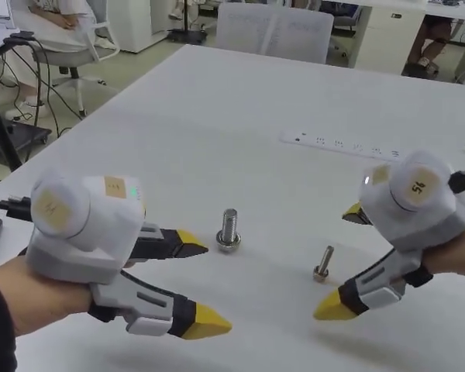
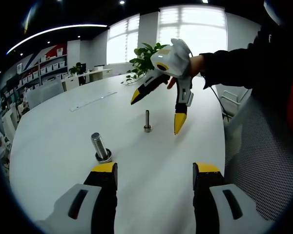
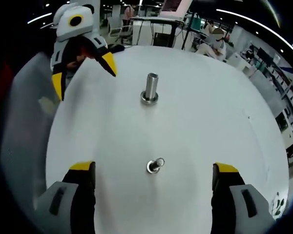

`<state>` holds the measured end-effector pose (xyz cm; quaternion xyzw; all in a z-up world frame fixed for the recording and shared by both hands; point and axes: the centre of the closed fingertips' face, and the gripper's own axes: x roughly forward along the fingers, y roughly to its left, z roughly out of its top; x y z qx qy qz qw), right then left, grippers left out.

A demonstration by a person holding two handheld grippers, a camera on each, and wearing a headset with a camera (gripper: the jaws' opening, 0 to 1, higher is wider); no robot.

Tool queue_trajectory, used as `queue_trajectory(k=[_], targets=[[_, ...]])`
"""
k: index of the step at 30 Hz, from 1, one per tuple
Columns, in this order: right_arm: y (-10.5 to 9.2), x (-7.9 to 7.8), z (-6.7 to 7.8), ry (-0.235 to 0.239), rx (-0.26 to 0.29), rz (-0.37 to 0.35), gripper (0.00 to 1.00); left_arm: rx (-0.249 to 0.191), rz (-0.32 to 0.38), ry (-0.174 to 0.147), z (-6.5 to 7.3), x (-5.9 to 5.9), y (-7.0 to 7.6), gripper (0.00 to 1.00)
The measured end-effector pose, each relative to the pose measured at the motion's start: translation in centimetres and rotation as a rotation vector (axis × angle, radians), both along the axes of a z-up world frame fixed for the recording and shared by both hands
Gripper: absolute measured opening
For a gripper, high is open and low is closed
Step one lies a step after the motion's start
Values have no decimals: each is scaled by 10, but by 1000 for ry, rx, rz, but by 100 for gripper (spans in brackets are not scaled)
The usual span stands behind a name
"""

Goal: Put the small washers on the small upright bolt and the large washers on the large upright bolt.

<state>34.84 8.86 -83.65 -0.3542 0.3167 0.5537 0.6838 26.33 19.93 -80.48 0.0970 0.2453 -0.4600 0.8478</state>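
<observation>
1. Head view: the left claw is low at the left over the white worktop, with its yellow-tipped jaws spread apart and nothing between them. The right claw comes in from the right, its jaws also wide apart and empty. The large bolt stands upright just beyond the left claw's upper tip. The small bolt stands a little tilted near the right claw's lower tip, not touching it. The two bolts are apart from each other. A white power strip lies farther back on the worktop.

2. Left gripper view: the left claw's two jaws rise from the bottom, set apart. The large bolt is upright just past the left-hand jaw tip. The small bolt stands farther out, with the right claw held open above and around it. A potted plant is behind.

3. Right gripper view: the right claw's jaws are far apart, and the small bolt stands in the gap, clear of both. The large bolt stands upright beyond it. The left claw hangs open at the upper left.
</observation>
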Motion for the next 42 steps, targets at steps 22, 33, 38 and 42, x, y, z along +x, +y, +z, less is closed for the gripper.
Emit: queue_trajectory(k=[22, 33, 38, 42], targets=[[-8, -32, 26, 1, 178, -127, 100, -25, 9, -7, 12, -2, 4, 66], [-18, -62, 37, 8, 248, -178, 100, -37, 11, -11, 22, -9, 4, 70], [-20, -77, 44, 7, 281, -194, 100, -34, 15, -9, 23, -16, 6, 72], [-23, -89, 43, 11, 296, -207, 100, -35, 23, -9, 25, -23, 10, 74]])
